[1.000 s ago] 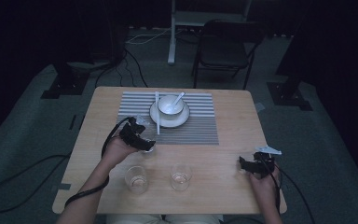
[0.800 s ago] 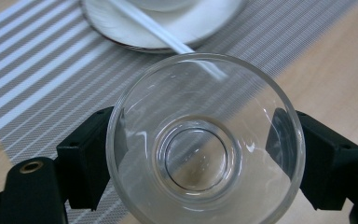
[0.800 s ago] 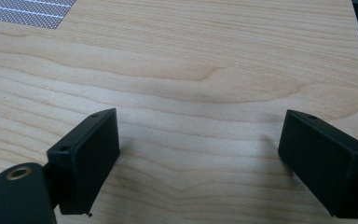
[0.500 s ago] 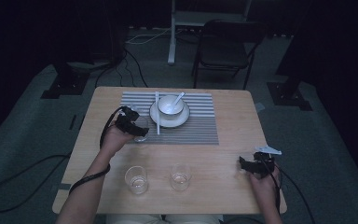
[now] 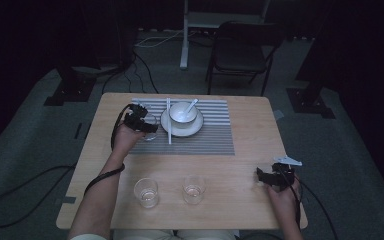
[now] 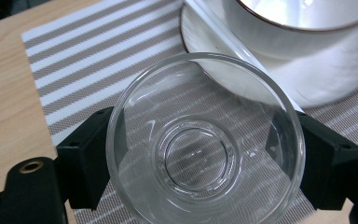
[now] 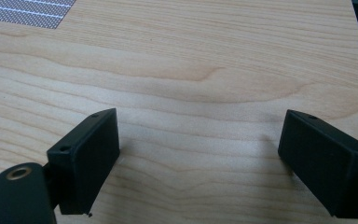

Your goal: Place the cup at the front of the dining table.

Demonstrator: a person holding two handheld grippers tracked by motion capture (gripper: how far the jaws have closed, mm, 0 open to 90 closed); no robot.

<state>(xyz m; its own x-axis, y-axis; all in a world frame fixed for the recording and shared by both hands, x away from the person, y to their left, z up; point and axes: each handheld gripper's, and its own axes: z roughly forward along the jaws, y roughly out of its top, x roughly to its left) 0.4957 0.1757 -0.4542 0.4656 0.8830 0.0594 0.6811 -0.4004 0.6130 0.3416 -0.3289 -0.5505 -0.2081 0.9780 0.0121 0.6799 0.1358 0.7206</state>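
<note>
High view: three glasses (image 5: 146,192), one bowl (image 5: 183,112), two grippers (image 5: 139,118).

A striped placemat (image 5: 205,140) lies at the far middle of the wooden tabletop (image 5: 245,160). On the mat sits a white plate (image 5: 181,132) carrying a white bowl (image 5: 182,113) with a spoon (image 5: 192,104) in it. A white stick (image 5: 169,127) lies across the plate's left edge. Nearer than the mat stand two clear glasses, one to the left (image 5: 146,192) and one to the right (image 5: 194,188). Beyond the mat, a dark chair (image 5: 242,50) stands on the floor.
</note>
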